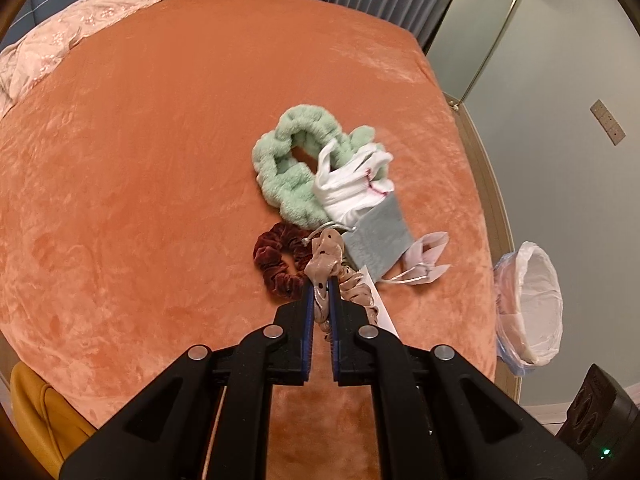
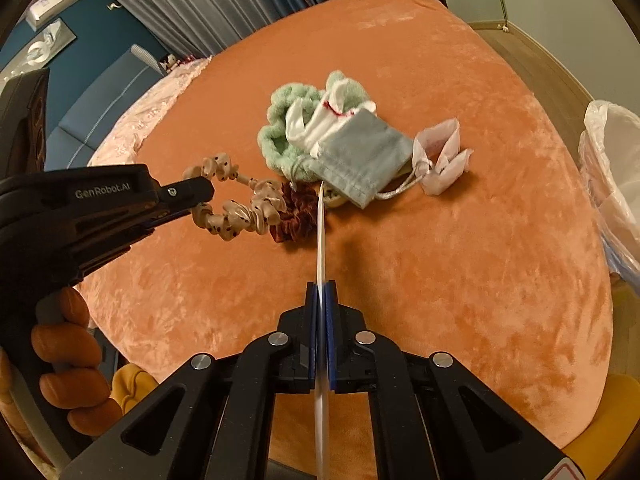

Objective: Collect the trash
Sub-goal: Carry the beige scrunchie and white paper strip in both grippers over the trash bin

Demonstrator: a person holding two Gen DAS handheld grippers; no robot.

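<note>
My left gripper is shut on a beige dotted scrunchie and holds it just above the orange bed; from the right wrist view the same gripper and scrunchie show at the left. My right gripper is shut on a thin white card seen edge-on; its corner shows in the left view. A pile lies ahead: a dark red scrunchie, a green fluffy headband, white cloth, a grey pouch and a white wrapper.
A bin lined with a white plastic bag stands on the floor past the bed's right edge, also in the right view. A pink quilt lies at the bed's far left. Curtains and a mirror stand behind.
</note>
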